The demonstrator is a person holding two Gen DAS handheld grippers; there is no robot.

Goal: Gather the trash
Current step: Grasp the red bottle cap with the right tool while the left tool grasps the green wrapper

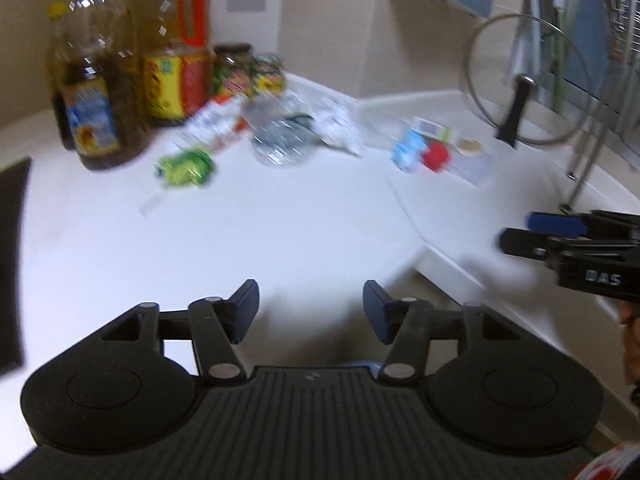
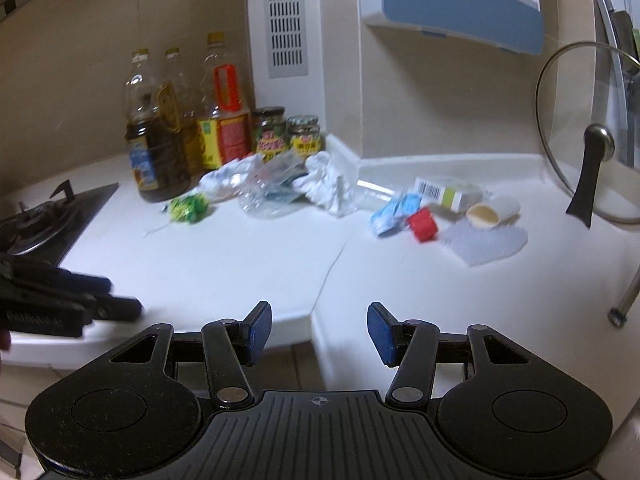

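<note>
Fingers (image 2: 258, 330) apart, both grippers empty; crumpled clear plastic bag (image 2: 272, 194) nr countertop (image 2: 240, 264) back edge: light, floppy, slippery; pinch a fold.

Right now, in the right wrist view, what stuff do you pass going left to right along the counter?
Stove burner → dark oil bottle → green wrapper → crumpled clear plastic → blue wrapper → red cube → paper cup on its side → glass pot lid.

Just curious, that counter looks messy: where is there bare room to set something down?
The front of the white counter is bare, between the stove and the red cube. It is crowded at the back, around the oil bottles, the crumpled wrappers and the glass lid.
</note>
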